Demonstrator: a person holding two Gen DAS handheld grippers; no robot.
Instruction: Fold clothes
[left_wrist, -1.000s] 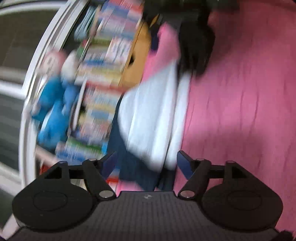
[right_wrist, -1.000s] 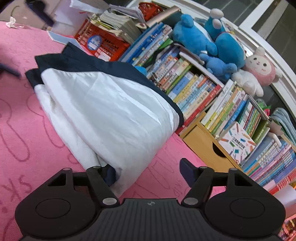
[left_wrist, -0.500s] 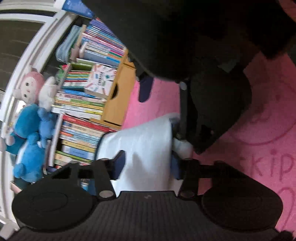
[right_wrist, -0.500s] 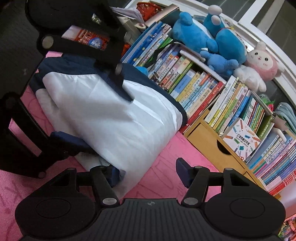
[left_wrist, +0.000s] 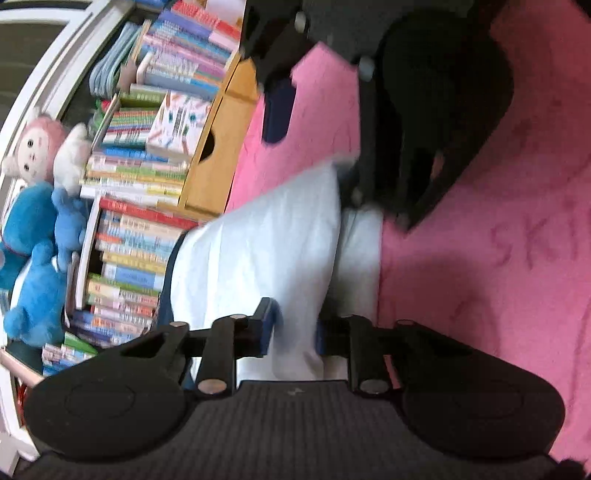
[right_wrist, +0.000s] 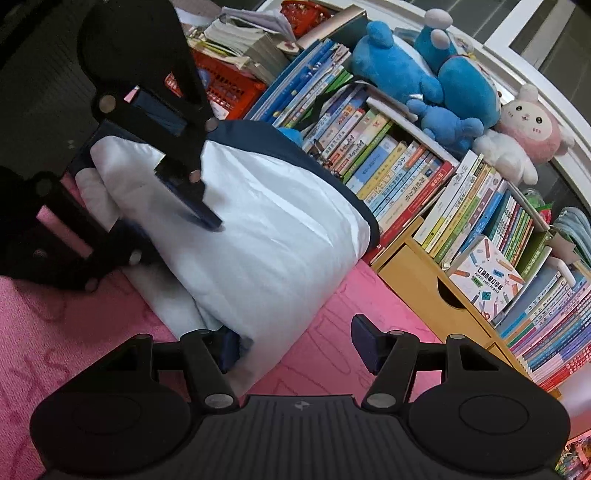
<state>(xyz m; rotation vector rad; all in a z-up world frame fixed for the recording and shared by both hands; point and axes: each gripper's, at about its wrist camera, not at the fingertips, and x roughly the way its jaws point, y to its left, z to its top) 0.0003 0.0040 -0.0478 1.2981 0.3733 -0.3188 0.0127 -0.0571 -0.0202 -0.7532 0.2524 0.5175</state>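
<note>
A folded white garment (right_wrist: 266, 229) with navy trim lies bunched on the pink mat (right_wrist: 44, 332). In the left wrist view the garment (left_wrist: 266, 251) runs away from me. My left gripper (left_wrist: 294, 328) has a thick fold of it between its blue pads, and the jaws are closing on it. From the right wrist view the left gripper (right_wrist: 166, 229) has one finger on top of the cloth and one below. My right gripper (right_wrist: 295, 347) stands open at the garment's near corner; cloth touches only its left finger. It shows dark at the top (left_wrist: 317, 147).
A low bookshelf (right_wrist: 406, 177) packed with children's books lines the far side, with blue plush toys (right_wrist: 424, 81) and a pink one (right_wrist: 532, 129) on top. A wooden drawer box (right_wrist: 424, 280) and a red basket (right_wrist: 225, 85) stand beside the garment. Pink mat (left_wrist: 498, 277) spreads to the right.
My left gripper has moved in over the garment's end and its jaws have narrowed from wide apart onto a fold of white cloth. The right gripper has kept its place.
</note>
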